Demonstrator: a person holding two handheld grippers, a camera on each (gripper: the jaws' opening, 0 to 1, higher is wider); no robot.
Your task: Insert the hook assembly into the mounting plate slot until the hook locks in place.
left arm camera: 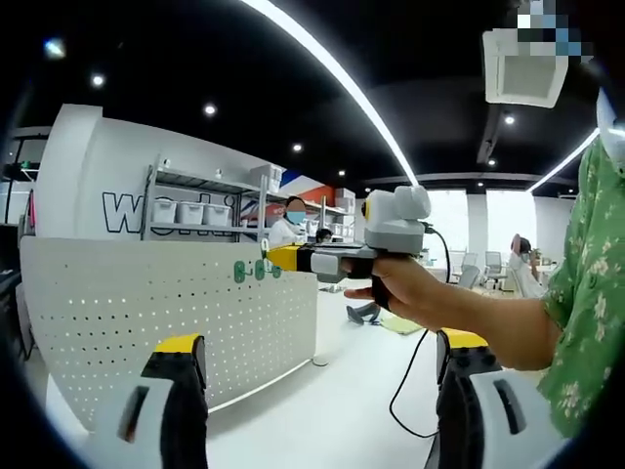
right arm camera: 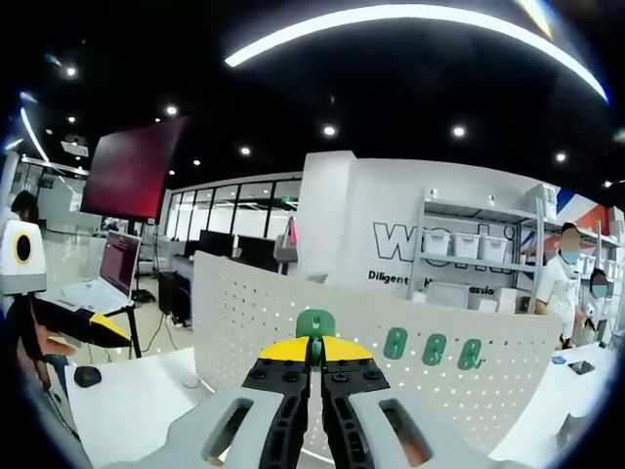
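The green hook (right arm camera: pixel 314 325) sits pinched between the yellow-tipped jaws of the right gripper (right arm camera: pixel 314 354), its top rising just above the tips and standing in front of the white perforated mounting plate (right arm camera: pixel 293 313); whether it touches the plate I cannot tell. To its right on the same plate, three more green hooks (right arm camera: pixel 432 348) sit in a row near the upper edge. The plate stands upright on a white bench (right arm camera: pixel 137 401).

In the left gripper view the right gripper (left arm camera: pixel 276 257) comes in from the right, held by a hand (left arm camera: pixel 410 291) whose arm leads to a green floral sleeve (left arm camera: pixel 591 293). Its yellow tip meets the top edge of the mounting plate (left arm camera: pixel 166 303), beside the row of green hooks (left arm camera: pixel 256 269). A black cable (left arm camera: pixel 410 381) hangs from that gripper. The left gripper (left arm camera: pixel 322 357) is held back from the plate with its jaws spread wide and nothing between them.

Behind the plate stand metal shelves with white bins (right arm camera: pixel 469 246), and a laptop (right arm camera: pixel 107 278) sits at the left.
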